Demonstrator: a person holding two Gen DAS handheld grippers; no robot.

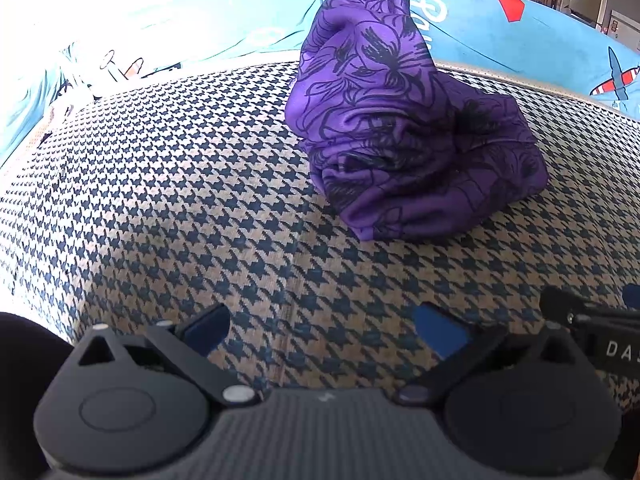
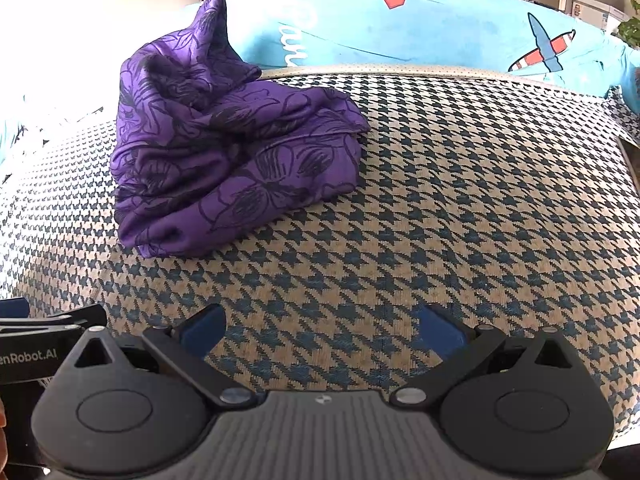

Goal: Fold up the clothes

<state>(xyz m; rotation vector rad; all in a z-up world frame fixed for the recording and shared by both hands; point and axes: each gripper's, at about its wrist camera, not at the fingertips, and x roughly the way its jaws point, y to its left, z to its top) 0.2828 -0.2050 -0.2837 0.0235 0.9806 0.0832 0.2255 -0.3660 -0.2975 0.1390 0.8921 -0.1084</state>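
On the houndstooth cushion (image 1: 180,200): purple floral garment (image 1: 400,128), crumpled in a heap, leaning against blue printed fabric (image 1: 520,32) behind. Left gripper (image 1: 324,332) sits near, garment ahead-right, jaws spread, empty. Right gripper (image 2: 320,332) likewise wide apart, empty, garment ahead-left. Neither touches it.

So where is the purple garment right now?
The purple garment lies bunched on the houndstooth surface, right of centre in the left wrist view, left in the right, with the blue printed cloth behind.
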